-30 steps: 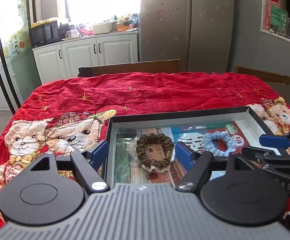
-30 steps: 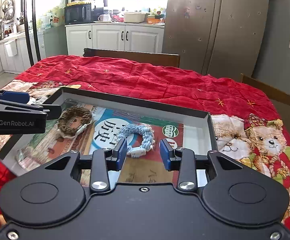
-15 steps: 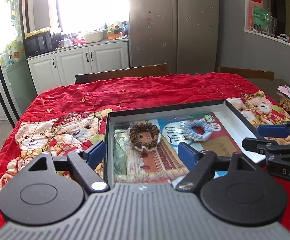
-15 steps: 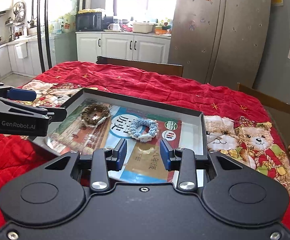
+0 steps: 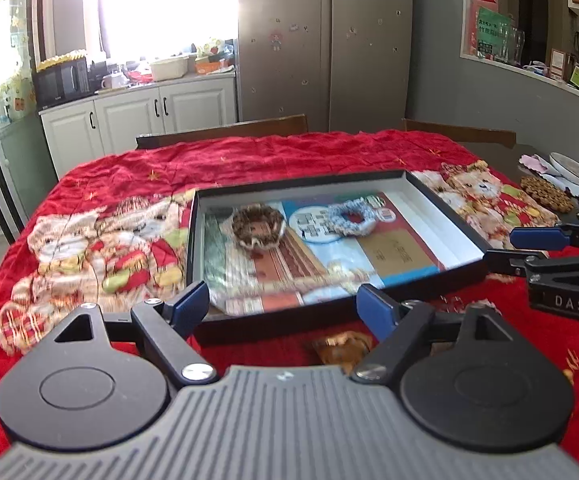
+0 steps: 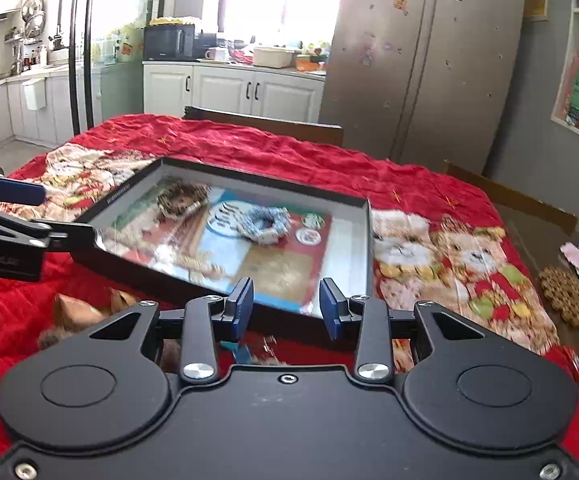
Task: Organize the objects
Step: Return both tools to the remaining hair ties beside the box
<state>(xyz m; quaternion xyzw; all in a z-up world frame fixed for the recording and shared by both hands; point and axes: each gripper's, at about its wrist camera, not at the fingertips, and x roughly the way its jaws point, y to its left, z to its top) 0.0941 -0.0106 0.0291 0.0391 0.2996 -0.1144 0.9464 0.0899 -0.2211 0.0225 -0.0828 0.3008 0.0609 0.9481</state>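
Blue-padded fingers of the left gripper (image 5: pixel 285 306) stand wide apart with nothing between them, just short of the near wall of the shallow black tray (image 5: pixel 445 196); the right gripper (image 6: pixel 286 306) has its fingers partly apart and empty, close to the tray's near edge. Inside the tray, on a printed sheet, lie a brown woven ring (image 5: pixel 258 229) and, beside it, a pale blue woven ring (image 5: pixel 349 218). Beyond spreads the red bear-print cloth (image 5: pixel 217 164) over the worktop
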